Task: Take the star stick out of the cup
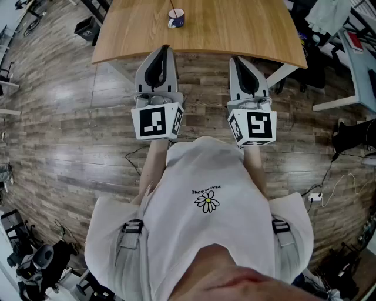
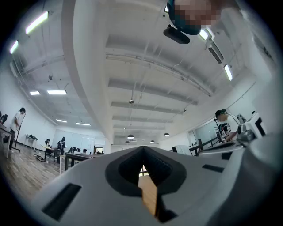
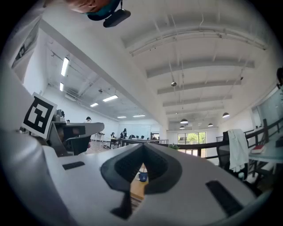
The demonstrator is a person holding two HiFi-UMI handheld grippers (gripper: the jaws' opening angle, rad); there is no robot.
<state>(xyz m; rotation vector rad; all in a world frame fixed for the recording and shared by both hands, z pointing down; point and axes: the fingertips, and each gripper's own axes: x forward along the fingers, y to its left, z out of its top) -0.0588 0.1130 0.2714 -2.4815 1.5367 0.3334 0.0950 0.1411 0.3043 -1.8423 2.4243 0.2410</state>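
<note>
- L gripper point(image 1: 165, 48): pressed together, empty; well short of cup point(image 1: 176, 19), by near edge of desk point(image 1: 235, 29).
- R gripper point(image 1: 234, 59): also pressed together, empty; short of cup, off to its right.
- Stick point(image 1: 174, 11) standing in cup, thin; star too small to tell.
- Not begun yet, by the look: whole reach to cup left, plus opening up.
- Risk: arriving w/ jaws together → bumps cup, tips it.
- Risk: thin stick → pinch misses or slips.
- Risk: angled pull w/o 2nd gripper steadying → cup prob. drags or topples.
</note>
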